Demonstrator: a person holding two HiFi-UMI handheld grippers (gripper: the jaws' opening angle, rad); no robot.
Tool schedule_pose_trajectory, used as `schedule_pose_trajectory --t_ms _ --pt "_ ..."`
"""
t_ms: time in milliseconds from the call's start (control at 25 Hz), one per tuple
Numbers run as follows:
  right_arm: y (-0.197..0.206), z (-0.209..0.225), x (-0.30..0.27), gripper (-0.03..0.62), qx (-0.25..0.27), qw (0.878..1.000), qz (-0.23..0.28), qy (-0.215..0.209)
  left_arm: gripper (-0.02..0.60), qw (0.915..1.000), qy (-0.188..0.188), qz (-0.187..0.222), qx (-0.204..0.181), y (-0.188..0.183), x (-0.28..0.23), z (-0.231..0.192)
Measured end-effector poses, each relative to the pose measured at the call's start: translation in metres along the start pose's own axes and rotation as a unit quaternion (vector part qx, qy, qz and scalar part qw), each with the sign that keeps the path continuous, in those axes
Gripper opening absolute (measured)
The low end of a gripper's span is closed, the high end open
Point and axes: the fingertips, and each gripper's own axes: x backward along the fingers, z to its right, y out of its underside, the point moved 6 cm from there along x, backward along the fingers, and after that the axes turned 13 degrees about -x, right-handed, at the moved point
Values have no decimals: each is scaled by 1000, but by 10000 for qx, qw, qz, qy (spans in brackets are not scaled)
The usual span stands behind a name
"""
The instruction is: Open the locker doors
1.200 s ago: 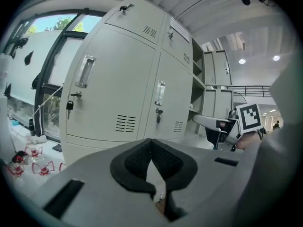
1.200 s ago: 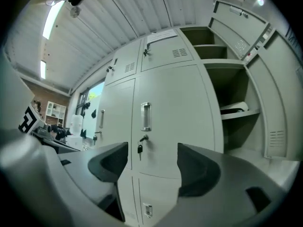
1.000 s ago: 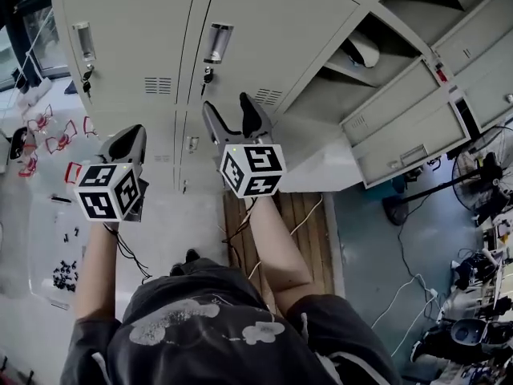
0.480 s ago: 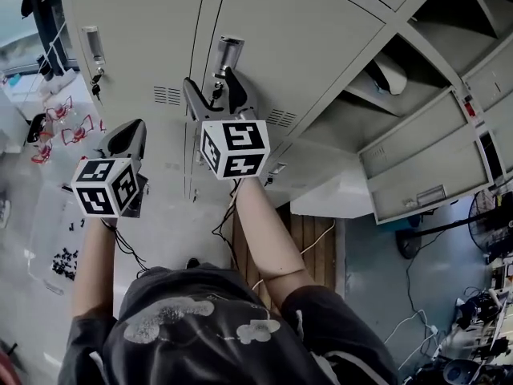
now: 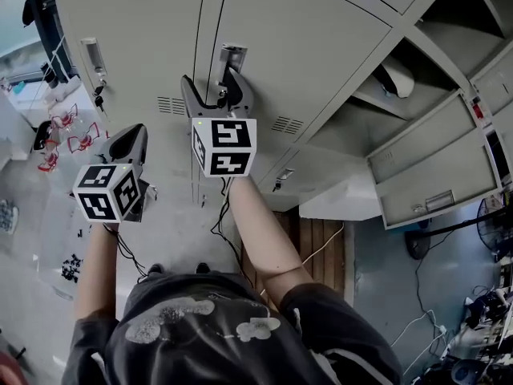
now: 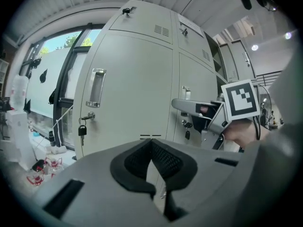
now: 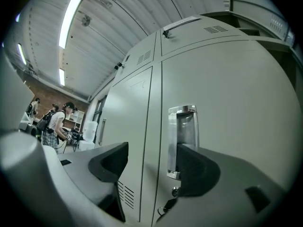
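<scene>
The right tongs (image 5: pixel 212 83) (image 7: pixel 151 163) are raised against the middle locker door (image 5: pixel 304 38), which is shut. Their jaws stand wide apart. Its recessed metal handle (image 5: pixel 231 54) (image 7: pixel 182 141) sits between them, close against the right-hand jaw, whose pad covers the handle's lower end; whether pad and metal touch cannot be told. The other jaw lies over the neighbouring door, beside a set of vent slots (image 7: pixel 124 193). A key (image 7: pixel 165 205) hangs in the lock just below the handle.

The left tongs (image 5: pixel 128 143) (image 6: pixel 151 143) hang lower and well apart from the lockers, jaws together at the tips with nothing between them. They face the left door (image 5: pixel 136 30) (image 6: pixel 128 89), also shut, with its own handle (image 5: pixel 94 54) (image 6: pixel 96 88) and a dangling key (image 5: pixel 98 99) (image 6: pixel 82 130).

Each tool carries a cube (image 5: pixel 224 147) of black-and-white square markers, patterns only, no words. To the right, other lockers stand with open doors (image 5: pixel 425 155); one bears a small red label (image 5: pixel 478 111), too small to read.
</scene>
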Motion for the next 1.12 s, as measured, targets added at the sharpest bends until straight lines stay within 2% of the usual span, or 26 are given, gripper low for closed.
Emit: schedule_pose_trajectory --t_ms 160,320,440,640,840,1120 --pt "-1 1 -2 313 -169 9993 207 245 8 9999 134 -42 -40 1 -3 -14" --pt "-2 -1 -2 311 -336 9989 159 275 8 9995 311 -58 -16 6 -3 -21" --pt "-3 -5 0 311 -368 9982 104 458 8 9987 511 -64 -30 8 -3 -23" --pt "-2 -16 10 304 -248 9945 235 989 8 9970 770 -35 -14 12 -2 -33" --pt "0 -26 25 252 96 9855 338 1657 8 9935 1139 10 -27 18 -3 -38" --pt "-1 -34 41 207 182 9717 343 2328 8 9857 1684 0 -83 26 -6 -34"
